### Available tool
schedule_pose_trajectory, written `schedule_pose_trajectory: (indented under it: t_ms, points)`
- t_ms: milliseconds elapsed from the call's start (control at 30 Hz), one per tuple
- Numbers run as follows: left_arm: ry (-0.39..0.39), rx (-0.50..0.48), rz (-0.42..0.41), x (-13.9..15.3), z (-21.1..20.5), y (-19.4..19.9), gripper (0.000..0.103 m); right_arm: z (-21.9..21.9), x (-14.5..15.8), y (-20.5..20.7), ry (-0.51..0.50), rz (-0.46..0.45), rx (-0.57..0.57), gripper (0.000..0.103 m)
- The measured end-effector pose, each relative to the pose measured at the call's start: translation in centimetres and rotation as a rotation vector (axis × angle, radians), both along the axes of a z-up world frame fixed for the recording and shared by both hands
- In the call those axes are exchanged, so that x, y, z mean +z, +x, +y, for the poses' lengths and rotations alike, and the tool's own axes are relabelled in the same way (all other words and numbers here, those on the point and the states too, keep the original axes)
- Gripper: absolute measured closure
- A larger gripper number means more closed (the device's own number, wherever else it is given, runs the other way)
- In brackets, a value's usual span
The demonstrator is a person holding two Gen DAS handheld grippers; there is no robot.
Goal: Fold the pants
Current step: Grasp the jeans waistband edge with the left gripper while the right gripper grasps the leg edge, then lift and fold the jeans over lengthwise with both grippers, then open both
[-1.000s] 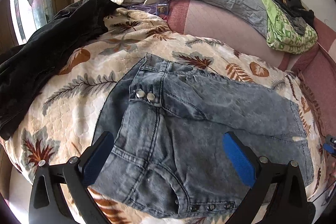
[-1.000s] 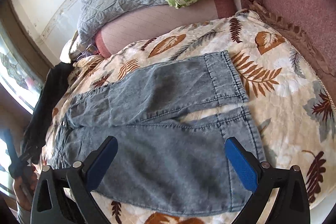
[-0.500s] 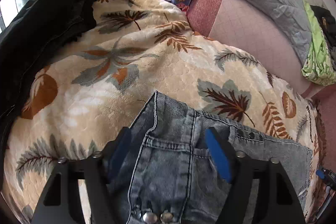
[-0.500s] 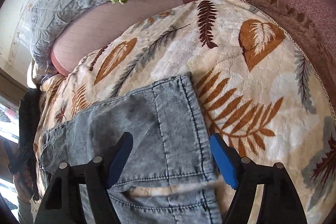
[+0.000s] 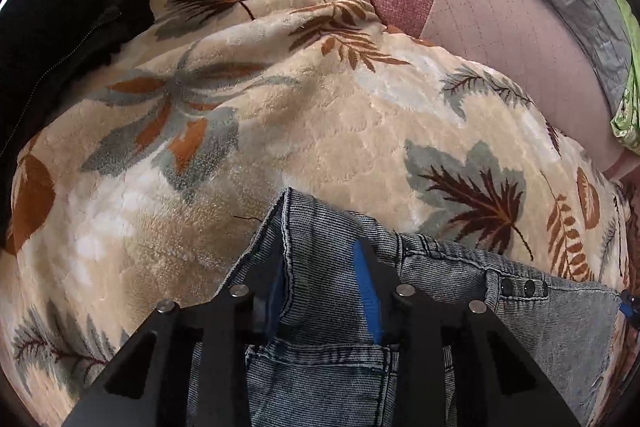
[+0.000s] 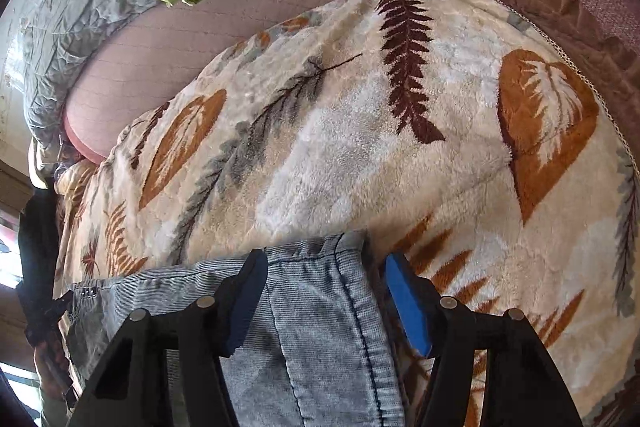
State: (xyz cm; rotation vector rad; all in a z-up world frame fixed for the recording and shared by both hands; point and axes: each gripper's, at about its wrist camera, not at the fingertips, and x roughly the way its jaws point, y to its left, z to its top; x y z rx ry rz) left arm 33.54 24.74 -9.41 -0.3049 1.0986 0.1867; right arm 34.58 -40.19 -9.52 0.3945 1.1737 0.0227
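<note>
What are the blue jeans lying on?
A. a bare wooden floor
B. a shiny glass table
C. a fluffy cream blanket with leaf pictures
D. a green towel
C: in both wrist views the faded blue denim jeans lie flat on the fluffy cream blanket with brown, orange and grey leaf pictures, which spreads out all around them.
</note>
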Motion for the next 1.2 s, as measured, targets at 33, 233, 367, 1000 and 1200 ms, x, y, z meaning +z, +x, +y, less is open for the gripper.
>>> schedule_pose_trajectory:
  t_ms: [33, 233, 367, 1000, 1200]
  points:
    - [0.003, -0.005, -0.002, 0.0, -0.1, 0.2, 0.068, 0.1, -0.4, 0.3, -0.005, 0.011, 0.003, 0.043]
    - [-0.026, 0.004, 0.010, -0.2, 0.4, 1.2, 0.097, 1.0, -0.7, 1.0, -0.061, 0.016, 0.035, 0.071]
    - [-0.061, 0.017, 0.004, -0.2, 1.1, 1.3, 0.100, 1.1, -0.7, 1.0, -0.076, 0.013, 0.039, 0.072]
    - [-0.078, -0.028, -0.185, 7.7, 1.6, -3.5, 0.100, 0.6, 6.1, -3.2, -0.048, -0.148, 0.039, 0.079]
    - [-0.105, -0.066, -0.303, 12.4, 2.0, -10.2, 0.100, 0.4, 10.7, -8.3, -0.014, -0.261, 0.045, 0.079]
